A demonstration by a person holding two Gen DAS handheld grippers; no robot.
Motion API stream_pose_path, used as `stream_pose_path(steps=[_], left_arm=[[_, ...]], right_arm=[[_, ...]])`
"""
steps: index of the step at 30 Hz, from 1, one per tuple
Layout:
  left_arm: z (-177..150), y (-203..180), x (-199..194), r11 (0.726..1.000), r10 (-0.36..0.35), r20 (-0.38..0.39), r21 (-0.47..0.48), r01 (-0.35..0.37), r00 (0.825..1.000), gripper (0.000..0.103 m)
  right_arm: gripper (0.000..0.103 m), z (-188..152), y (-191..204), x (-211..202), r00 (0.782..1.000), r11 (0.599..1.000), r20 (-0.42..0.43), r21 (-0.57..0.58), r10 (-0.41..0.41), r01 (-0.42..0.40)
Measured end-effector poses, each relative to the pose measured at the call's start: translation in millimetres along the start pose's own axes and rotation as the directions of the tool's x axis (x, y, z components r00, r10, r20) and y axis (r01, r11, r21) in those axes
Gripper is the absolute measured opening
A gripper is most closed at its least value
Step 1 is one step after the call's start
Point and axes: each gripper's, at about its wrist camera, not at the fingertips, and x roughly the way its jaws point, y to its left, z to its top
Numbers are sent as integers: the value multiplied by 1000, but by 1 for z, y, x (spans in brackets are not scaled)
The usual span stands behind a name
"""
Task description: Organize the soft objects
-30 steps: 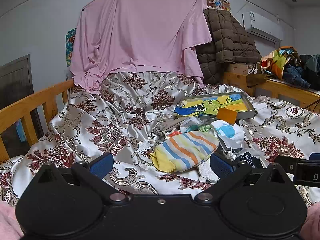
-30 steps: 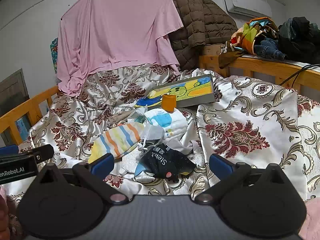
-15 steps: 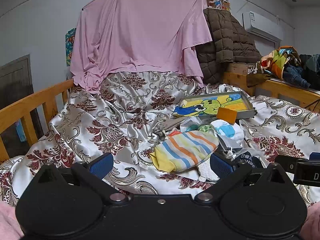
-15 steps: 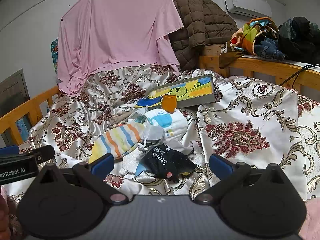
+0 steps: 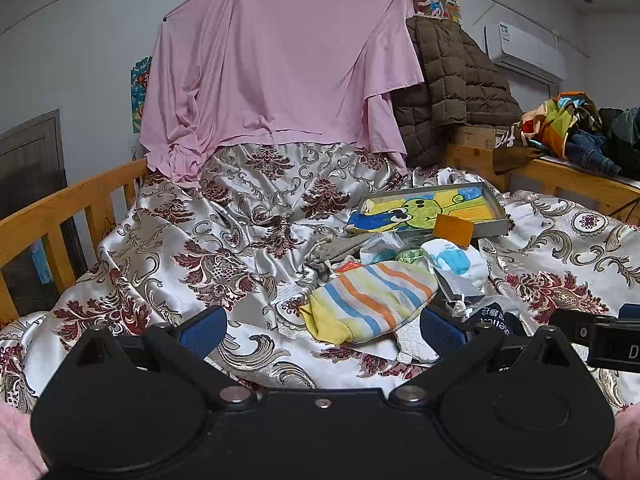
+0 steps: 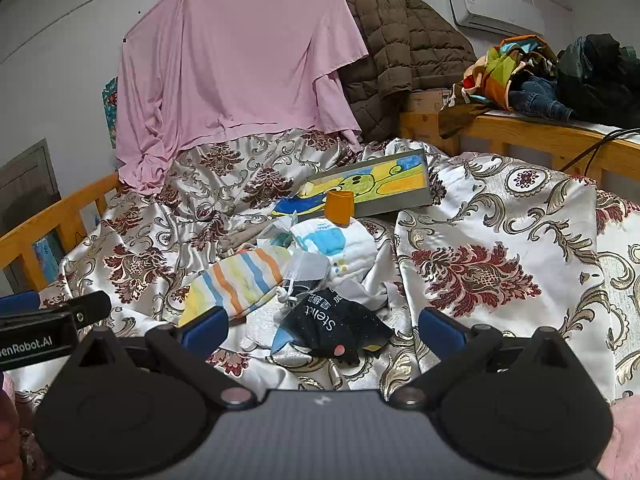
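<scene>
While both grippers hang low at the bottom of their frames, we see the bed [image 5: 160, 248] filling most of each view, covered in a shiny floral bedspread [image 6: 500, 240]. Pink sheet [image 5: 280, 64] hangs on the wall at upper centre, brown puffer jacket [image 5: 452, 80] to its right. Wooden rail [image 5: 52, 216] runs along the left edge.

Centre right in the left wrist view: a shallow tray [image 5: 500, 220] with a cartoon drawing inside, tilted on the bedding. Orange cup [image 6: 339, 207] sits just in front of it, touching its near edge.

Soft pile lies below the tray, mid-frame. Striped cloth [image 5: 372, 300], yellow with blue and orange bands, is on the pile's left side. White cloth with blue print [image 6: 336, 248] sits to its right, near the cup. Black cloth with white lettering [image 6: 332, 324] is lowest in the pile, nearest the right gripper. Grey cloth [image 5: 336, 250] pokes out at the pile's upper left.

Left gripper [image 5: 322, 326]: fingers spread wide, holding nothing, striped cloth showing between them. Right gripper [image 6: 323, 328]: fingers also spread wide, nothing held, black cloth showing in the gap. We can't tell if either touches the bedding.
</scene>
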Motion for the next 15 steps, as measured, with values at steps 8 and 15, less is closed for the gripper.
stream_pose_path(steps=[8,15], left_arm=[[0,0,0,1000,0,0,0,0,1000,102],[0,0,0,1000,1,0,1,-1,1000,102]], right_arm=[[103,0,0,0,1000,1000,0,-1,2,-2],[103,-1,-1,0,1000,1000,0,-1,0,0]])
